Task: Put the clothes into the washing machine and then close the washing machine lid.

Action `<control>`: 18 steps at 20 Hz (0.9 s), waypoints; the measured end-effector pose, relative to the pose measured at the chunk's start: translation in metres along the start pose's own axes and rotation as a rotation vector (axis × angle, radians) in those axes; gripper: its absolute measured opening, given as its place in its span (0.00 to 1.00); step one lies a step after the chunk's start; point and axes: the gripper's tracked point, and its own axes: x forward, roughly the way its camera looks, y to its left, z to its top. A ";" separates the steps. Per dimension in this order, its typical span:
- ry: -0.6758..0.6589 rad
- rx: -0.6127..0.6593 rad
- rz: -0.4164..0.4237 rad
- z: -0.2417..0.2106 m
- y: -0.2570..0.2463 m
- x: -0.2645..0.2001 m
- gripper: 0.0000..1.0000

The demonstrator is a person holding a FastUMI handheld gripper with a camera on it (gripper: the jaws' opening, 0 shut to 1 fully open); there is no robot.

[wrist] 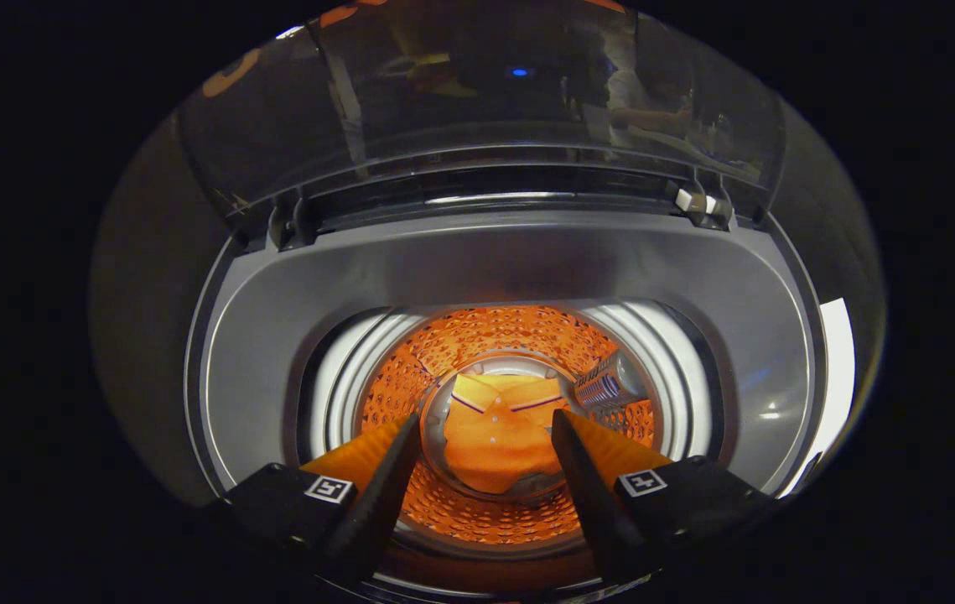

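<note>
Gripper view looks straight down into the washing machine. The garment lies at the bottom of the drum, well below the gripper, whose fingers stand spread and hold nothing. The lid stands raised behind the drum. I judge loading done; next I must reach that lid and swing it down.

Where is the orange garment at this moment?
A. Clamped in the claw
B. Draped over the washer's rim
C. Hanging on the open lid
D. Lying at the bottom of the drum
D: the orange garment lies on the drum floor, beyond the open, empty claw.
</note>
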 end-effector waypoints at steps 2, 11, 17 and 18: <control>-0.019 -0.009 0.005 0.002 0.002 -0.005 0.99; -0.333 -0.078 0.040 0.066 0.015 -0.093 0.99; -0.619 -0.055 0.094 0.148 0.034 -0.216 0.99; -0.662 -0.071 0.100 0.164 0.036 -0.235 0.99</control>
